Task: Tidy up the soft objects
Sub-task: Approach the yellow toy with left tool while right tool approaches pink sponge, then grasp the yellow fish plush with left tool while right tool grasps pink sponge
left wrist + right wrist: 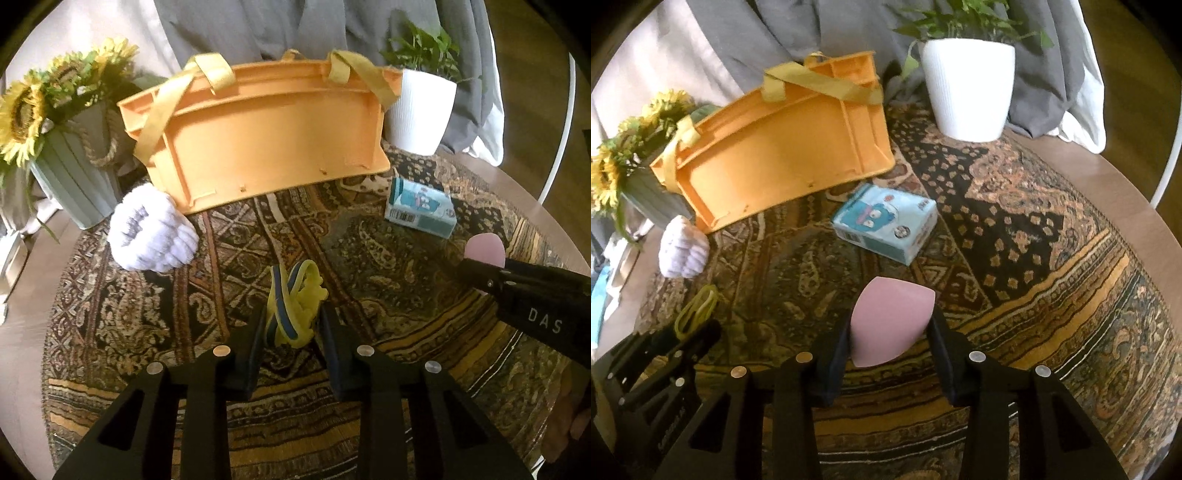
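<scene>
Fingers of the left gripper (pixel 291 332) pinch a yellow-and-blue band (pixel 293 306) above the rug (pixel 406 314); the right gripper (pixel 892 332) clamps a pink sponge (pixel 890 325). Farther off, left, a white glove (pixel 153 230) lies beside the orange basket (pixel 258 129).

Orange crate (pixel 258 140), yellow straps (pixel 162 110); pink sponge (pixel 890 321); yellow-blue bands (pixel 295 306); white fluffy sock (pixel 151 229); light-blue cartoon box (pixel 886 221); brown-gold paisley mat (pixel 1034 258); white ribbed pot (pixel 967 88)
</scene>
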